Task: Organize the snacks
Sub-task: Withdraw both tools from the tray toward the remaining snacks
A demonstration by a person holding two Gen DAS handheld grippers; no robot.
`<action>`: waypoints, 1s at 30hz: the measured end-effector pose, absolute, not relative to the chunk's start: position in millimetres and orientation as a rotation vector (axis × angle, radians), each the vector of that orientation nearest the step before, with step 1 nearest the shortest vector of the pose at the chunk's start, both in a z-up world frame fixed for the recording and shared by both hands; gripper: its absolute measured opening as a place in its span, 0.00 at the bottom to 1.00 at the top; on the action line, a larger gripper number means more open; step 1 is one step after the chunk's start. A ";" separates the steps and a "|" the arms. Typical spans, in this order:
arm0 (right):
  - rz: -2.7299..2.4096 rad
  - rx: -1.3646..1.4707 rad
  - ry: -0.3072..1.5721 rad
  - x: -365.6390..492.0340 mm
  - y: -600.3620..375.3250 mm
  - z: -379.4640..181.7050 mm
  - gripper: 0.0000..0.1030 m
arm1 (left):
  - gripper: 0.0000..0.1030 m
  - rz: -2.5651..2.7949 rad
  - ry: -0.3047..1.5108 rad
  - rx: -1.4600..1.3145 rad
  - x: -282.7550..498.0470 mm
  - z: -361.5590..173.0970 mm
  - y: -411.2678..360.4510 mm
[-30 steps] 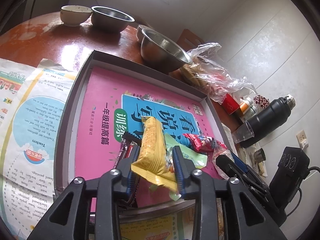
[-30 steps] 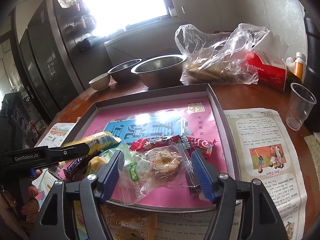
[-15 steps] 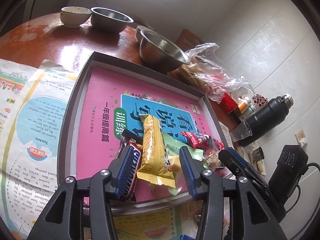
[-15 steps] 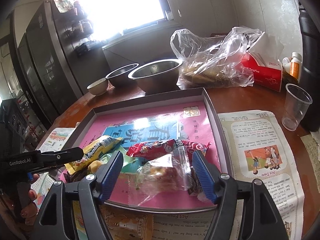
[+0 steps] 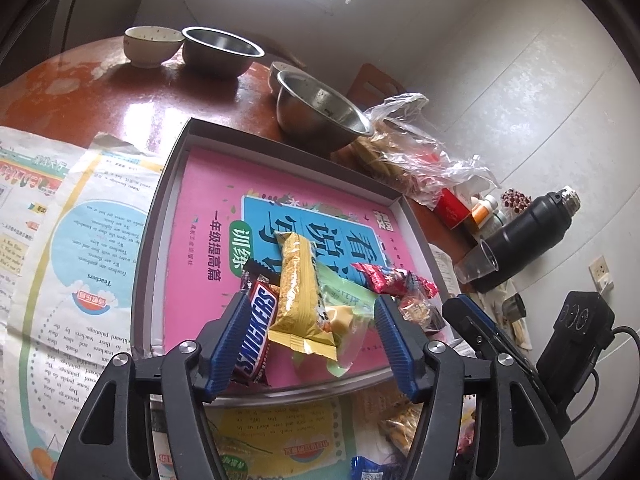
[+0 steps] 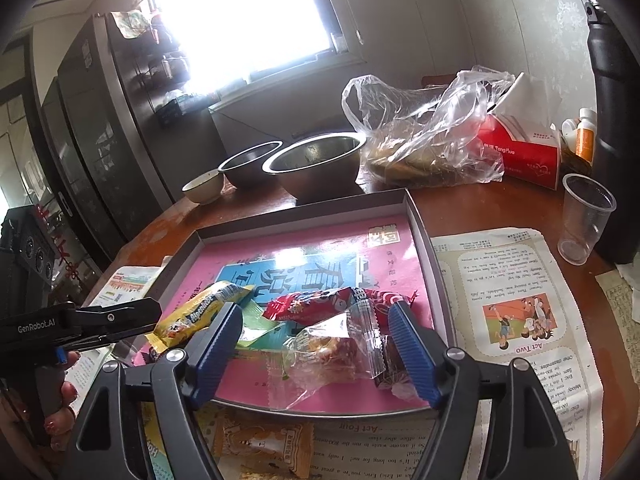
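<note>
I read "SNICKERS" on the dark bar, "Alpenliebe" on the yellow wrapper, "GenRobot.AI" on the left claw, "Act Two" on the printed sheet, and "Teachers" on the left sheet.

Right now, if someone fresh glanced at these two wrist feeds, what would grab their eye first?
The pile of snack packets in the near corner of the pink-lined tray: a yellow packet lies across a Snickers bar, with a red wrapper beside them. Both the left gripper and right gripper stand open around the pile, their jaws having just widened. Behind the tray sit steel bowls.
</note>
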State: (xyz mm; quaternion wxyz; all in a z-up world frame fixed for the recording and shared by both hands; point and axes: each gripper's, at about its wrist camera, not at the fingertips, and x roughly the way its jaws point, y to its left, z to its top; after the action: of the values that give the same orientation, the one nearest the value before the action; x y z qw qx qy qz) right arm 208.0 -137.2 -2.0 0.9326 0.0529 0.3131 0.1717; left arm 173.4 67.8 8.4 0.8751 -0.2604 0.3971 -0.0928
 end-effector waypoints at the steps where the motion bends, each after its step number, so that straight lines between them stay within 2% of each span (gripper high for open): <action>1: 0.354 0.109 0.638 206.9 -137.2 -1.0 0.73 | 0.67 -0.195 0.827 -0.540 171.9 10.0 67.1; 30: 0.430 0.096 0.588 151.2 -139.9 24.1 0.76 | 0.69 -0.197 0.774 -0.406 112.3 49.9 55.6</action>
State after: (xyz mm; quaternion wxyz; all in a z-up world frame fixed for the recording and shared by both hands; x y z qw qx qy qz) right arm 151.2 -139.9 24.1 0.9333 0.0469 0.2876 0.2101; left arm 112.3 55.6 49.9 0.9013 -0.1965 0.3742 -0.0951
